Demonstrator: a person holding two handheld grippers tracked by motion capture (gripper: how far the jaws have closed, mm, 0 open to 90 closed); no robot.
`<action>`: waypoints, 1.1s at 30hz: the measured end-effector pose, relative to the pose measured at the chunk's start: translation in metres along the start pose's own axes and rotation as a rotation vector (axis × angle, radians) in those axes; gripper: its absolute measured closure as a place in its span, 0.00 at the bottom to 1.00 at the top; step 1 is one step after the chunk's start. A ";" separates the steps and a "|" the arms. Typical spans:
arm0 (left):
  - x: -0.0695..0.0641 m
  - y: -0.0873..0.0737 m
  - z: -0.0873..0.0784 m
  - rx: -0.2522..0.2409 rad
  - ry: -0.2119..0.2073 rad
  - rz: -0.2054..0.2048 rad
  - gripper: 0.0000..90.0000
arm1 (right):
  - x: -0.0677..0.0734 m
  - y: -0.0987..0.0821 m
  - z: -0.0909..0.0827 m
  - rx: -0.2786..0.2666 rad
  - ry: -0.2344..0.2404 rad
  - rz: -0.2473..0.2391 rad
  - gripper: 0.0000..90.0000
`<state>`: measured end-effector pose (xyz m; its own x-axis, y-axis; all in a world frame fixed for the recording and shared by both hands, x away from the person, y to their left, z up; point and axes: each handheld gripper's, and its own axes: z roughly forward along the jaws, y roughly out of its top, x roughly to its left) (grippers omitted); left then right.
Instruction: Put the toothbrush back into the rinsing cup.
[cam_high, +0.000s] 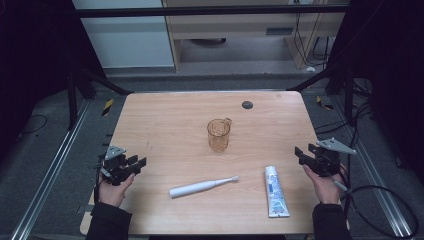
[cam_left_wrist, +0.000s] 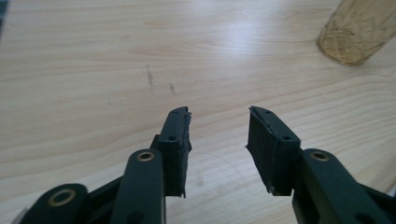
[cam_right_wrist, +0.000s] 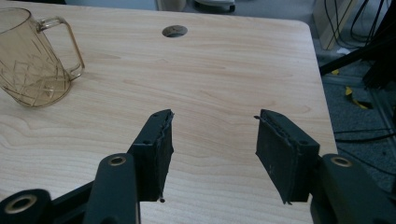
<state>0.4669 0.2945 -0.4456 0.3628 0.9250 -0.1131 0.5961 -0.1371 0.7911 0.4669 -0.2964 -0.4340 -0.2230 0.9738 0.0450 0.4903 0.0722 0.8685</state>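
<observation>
While both grippers hang at the table's (cam_high: 165, 107) side edges with nothing in them, the coming move turns on how the white electric toothbrush (cam_high: 202, 186) lies between them; its long axis runs nearly across the table in the high view, the thick handle end toward the person's left and the small brush head toward the right, tipped slightly away from the person. The left gripper (cam_high: 139, 163) is judged the nearer one — the handle end lies just ahead of and a little toward the person from its jaws, while the right gripper (cam_high: 300, 154) has the toothpaste tube (cam_high: 276, 191) between it and the brush head; the tube lies with its long axis running away from the person, cap at the far end. The left gripper's (cam_left_wrist: 218, 122) jaws stand apart over bare wood in its own view; the right gripper's (cam_right_wrist: 214, 122) jaws are spread wider, also empty. The amber glass mug (cam_high: 219, 135) stands upright near the table's middle, beyond the toothbrush and well apart from both grippers — handle toward the far right; it shows at the upper right for the left gripper (cam_left_wrist: 357, 30) and the upper left for the right (cam_right_wrist: 32, 58).
</observation>
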 end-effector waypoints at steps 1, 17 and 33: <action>-0.002 0.000 -0.001 0.002 0.001 0.008 0.70 | -0.001 -0.001 0.001 0.004 -0.003 -0.001 0.52; -0.025 -0.005 0.003 0.036 -0.082 0.057 0.92 | 0.011 -0.015 -0.013 0.063 0.002 -0.037 0.61; -0.046 -0.008 0.019 0.096 -0.146 0.135 0.99 | 0.030 -0.012 -0.011 0.072 0.049 -0.076 0.69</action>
<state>0.4586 0.2464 -0.4582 0.5398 0.8357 -0.1015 0.5981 -0.2959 0.7448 0.4449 -0.2700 -0.4377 -0.3017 0.9534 0.0057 0.5294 0.1626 0.8327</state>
